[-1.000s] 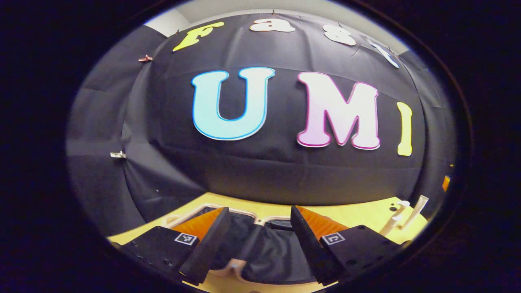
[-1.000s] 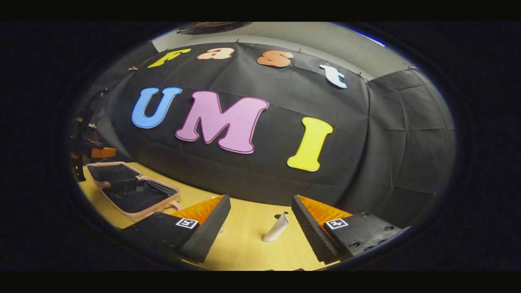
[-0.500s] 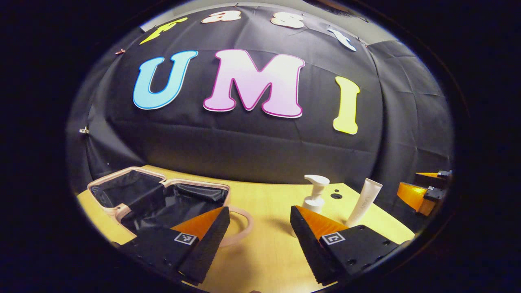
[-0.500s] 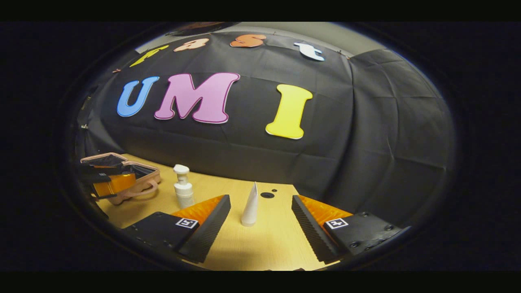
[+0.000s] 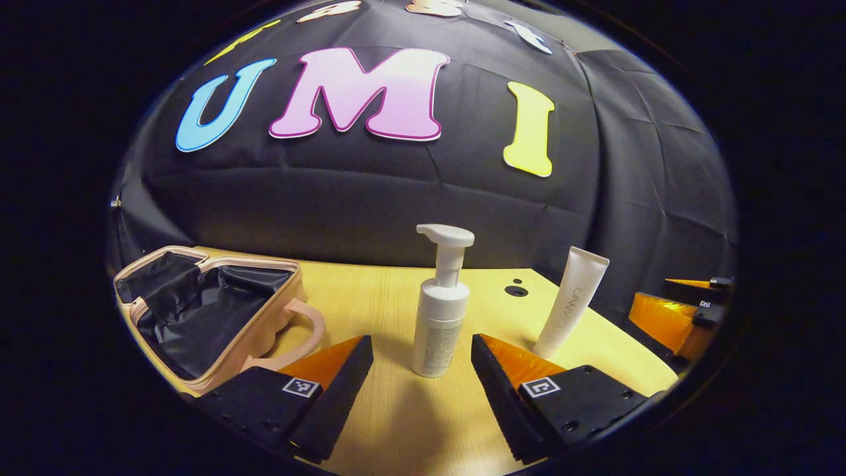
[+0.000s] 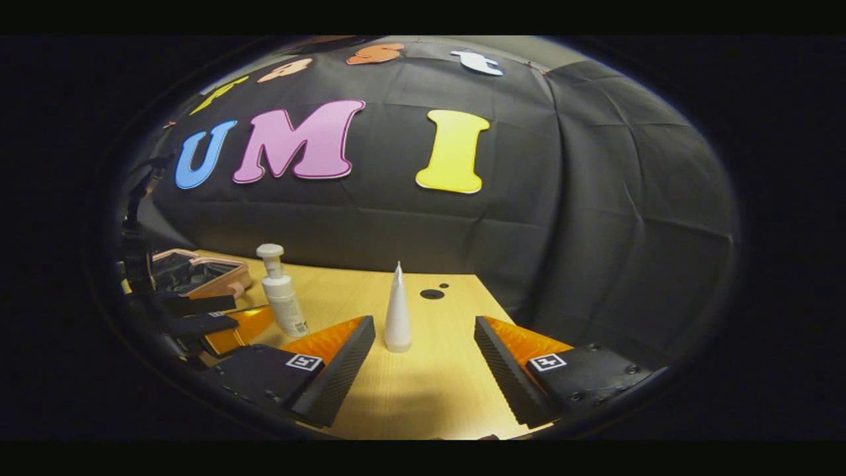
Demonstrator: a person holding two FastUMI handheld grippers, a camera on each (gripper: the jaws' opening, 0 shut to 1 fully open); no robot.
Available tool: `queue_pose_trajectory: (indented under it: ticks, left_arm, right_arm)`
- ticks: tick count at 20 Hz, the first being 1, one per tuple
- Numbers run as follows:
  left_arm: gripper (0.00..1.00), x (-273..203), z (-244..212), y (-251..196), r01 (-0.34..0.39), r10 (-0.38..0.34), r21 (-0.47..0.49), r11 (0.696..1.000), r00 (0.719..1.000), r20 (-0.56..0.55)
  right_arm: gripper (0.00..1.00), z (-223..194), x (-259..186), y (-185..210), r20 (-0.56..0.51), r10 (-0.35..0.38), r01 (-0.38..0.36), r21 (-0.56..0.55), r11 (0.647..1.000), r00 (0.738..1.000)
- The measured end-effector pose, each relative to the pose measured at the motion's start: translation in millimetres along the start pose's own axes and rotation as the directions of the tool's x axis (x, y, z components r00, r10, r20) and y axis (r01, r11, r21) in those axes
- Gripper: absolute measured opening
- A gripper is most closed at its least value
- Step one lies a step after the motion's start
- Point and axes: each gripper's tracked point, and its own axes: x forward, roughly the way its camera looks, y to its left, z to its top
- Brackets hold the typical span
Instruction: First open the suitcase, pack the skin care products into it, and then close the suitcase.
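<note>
Both views have swung onto the products: your left gripper (image 5: 422, 370) gapes empty before the light, tippy pump bottle (image 5: 439, 317)—grip its rigid body—right gripper (image 6: 423, 360) wide, empty, facing the squashy tube (image 6: 397, 314).

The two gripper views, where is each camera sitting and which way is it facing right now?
Left gripper view: rides the left tool, low over the table, facing the pump bottle between its open fingers; suitcase open at left.
Right gripper view: rides the right tool, facing the tube standing ahead.
Shared: bottle, tube, suitcase, and each shows the other tool at its edge.
</note>
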Motion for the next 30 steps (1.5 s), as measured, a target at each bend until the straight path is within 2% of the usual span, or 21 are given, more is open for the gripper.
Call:
queue_pose_trajectory:
  ticks: [2, 8, 11, 15, 16, 17, 18, 22, 25, 30]
  left_arm:
    - [0.95, 18.3, -6.1, -2.4, 0.007, -0.006, 0.033, 0.999, 1.000, -0.023]
    - [0.95, 72.9, 2.4, -16.2, 0.031, -0.031, 0.003, 1.000, 0.999, -0.010]
    - [0.95, 95.8, -3.6, -20.7, 0.036, -0.035, 0.009, 0.999, 0.999, -0.042]
    - [0.95, 111.2, -0.1, -22.8, 0.054, -0.054, -0.014, 0.998, 0.998, -0.044]
    - [0.94, 115.6, -2.2, -16.2, 0.030, -0.030, -0.003, 1.000, 0.998, -0.055]
    - [0.81, 121.7, -6.8, -16.3, 0.039, -0.039, 0.000, 0.999, 0.997, -0.061]
    - [0.67, 113.8, -1.9, -15.1, 0.050, -0.050, 0.003, 0.999, 0.997, -0.064]
    - [0.65, 102.3, -3.6, 3.2, 0.038, -0.039, -0.019, 0.999, 0.997, -0.071]
    - [0.65, 89.6, -8.4, 22.8, 0.023, -0.021, 0.020, 1.000, 0.996, -0.087]
    - [0.65, 70.9, -14.9, 44.1, 0.006, -0.005, 0.009, 1.000, 0.994, -0.110]
  right_arm:
    - [0.97, -7.0, 4.8, 4.2, -0.016, 0.006, -0.007, -0.020, 1.000, 1.000]
    - [0.97, -26.5, 28.2, 16.0, -0.073, 0.030, -0.031, -0.004, 1.000, 0.997]
    - [0.97, -33.6, 40.2, 15.8, -0.094, 0.017, -0.016, 0.020, 1.000, 0.995]
    - [0.98, -50.3, 63.2, 25.7, -0.145, -0.001, 0.016, 0.105, 0.994, 0.989]
    - [0.97, -48.5, 70.7, 28.4, -0.137, -0.005, 0.019, 0.103, 0.995, 0.991]
    - [0.97, -46.6, 76.2, 30.4, -0.128, -0.007, 0.019, 0.090, 0.996, 0.992]
    - [0.97, -45.7, 80.7, 31.3, -0.115, -0.010, 0.019, 0.073, 0.997, 0.993]
    - [0.97, -48.0, 102.9, 35.9, -0.101, -0.015, 0.020, 0.056, 0.998, 0.995]
    - [0.97, -49.7, 125.7, 39.5, -0.101, -0.023, 0.029, 0.051, 0.998, 0.995]
    - [0.97, -56.0, 146.4, 32.6, -0.118, -0.045, 0.051, 0.049, 0.998, 0.992]
